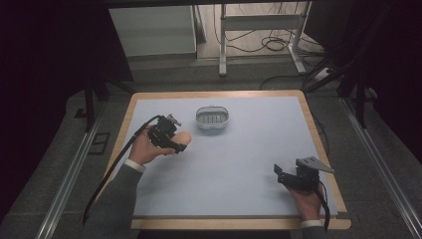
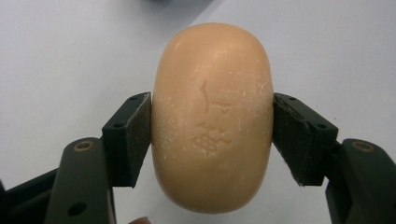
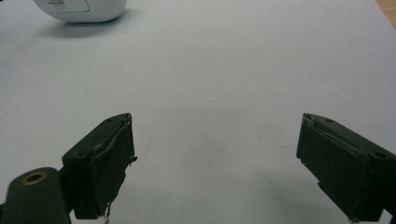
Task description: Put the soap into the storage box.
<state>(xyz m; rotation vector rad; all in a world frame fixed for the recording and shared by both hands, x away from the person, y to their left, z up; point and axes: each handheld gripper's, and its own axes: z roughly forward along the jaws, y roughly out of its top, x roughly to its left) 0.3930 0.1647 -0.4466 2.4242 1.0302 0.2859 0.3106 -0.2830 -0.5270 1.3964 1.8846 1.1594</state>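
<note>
Overhead, pale mat [image 1: 239, 169] w/ wood-edged table [image 1: 214, 93].

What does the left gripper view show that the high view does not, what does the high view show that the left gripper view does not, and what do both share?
Left gripper view alone: the stamped marks and pale dusty specks on the soap, and both pads pressing its sides.

High view alone: the white soap dish beyond the left gripper, the right gripper with open jaws near the table's right edge, both forearms, and the floor with cables.

Both: the peach soap gripped by the left gripper over the pale blue mat.
</note>
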